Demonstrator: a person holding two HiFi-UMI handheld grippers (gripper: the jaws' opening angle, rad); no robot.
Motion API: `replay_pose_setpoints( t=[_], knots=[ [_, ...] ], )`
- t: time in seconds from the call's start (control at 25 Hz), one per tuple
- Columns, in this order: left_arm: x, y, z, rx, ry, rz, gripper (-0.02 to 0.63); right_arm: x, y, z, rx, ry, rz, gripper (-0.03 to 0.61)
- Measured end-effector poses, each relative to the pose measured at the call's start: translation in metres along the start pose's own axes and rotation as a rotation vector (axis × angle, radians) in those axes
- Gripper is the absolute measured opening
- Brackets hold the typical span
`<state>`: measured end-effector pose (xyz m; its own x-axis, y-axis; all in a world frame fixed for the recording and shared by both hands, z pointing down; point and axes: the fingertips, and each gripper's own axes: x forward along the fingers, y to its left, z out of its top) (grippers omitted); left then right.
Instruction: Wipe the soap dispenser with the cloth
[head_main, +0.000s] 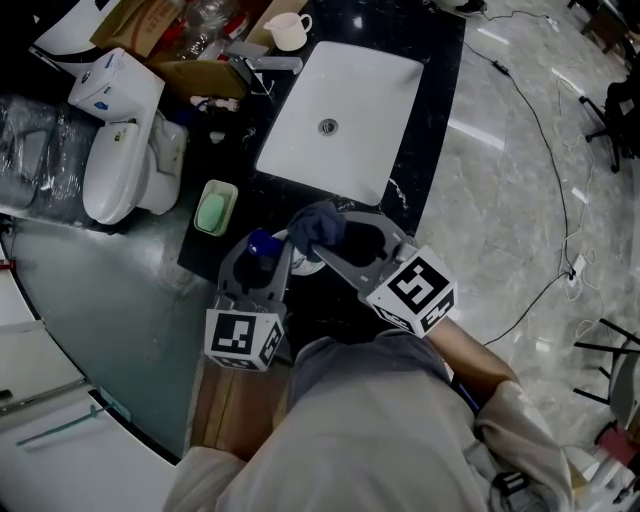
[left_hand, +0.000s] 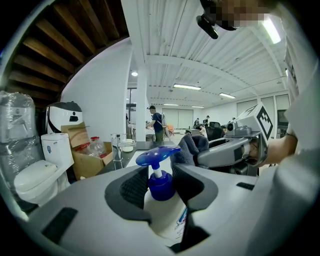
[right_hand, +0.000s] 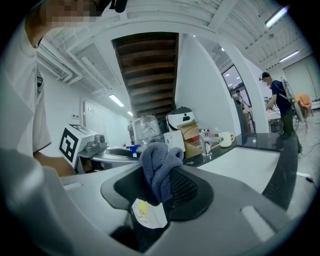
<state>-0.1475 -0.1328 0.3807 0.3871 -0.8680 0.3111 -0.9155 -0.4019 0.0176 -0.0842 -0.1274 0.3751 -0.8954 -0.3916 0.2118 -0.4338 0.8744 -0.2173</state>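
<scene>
Here the left tongs (left_hand: 159, 176) are clamping the soap dispenser (left_hand: 162, 200) — smooth white body, glossy blue pump — at the near edge of the black worktop (head_main: 430, 120), before the rectangular sink (head_main: 340, 110). The right tongs (right_hand: 160, 186) are pinching a bunched, nubbly grey-blue cloth (right_hand: 159, 165) just beside the pump. Only the left gripper view is showing the bottle's body — the head view is giving just its blue top.

I see the soap dispenser (left_hand: 163, 212), a white bottle with a blue pump, standing upright and clamped in my left gripper (head_main: 256, 258). The cloth (right_hand: 158, 167), dark grey-blue and bunched, is pinched in my right gripper (head_main: 345, 240), just right of the pump.
</scene>
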Motion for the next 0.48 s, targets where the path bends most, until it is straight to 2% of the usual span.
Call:
replay_pose_setpoints(
  t=[0.48],
  knots=[
    [-0.0011, 0.0069, -0.0014, -0.023, -0.008, 0.013, 0.152, 0.0024, -0.0019, -0.0083, 0.002, 0.018, -0.008, 0.141]
  ],
)
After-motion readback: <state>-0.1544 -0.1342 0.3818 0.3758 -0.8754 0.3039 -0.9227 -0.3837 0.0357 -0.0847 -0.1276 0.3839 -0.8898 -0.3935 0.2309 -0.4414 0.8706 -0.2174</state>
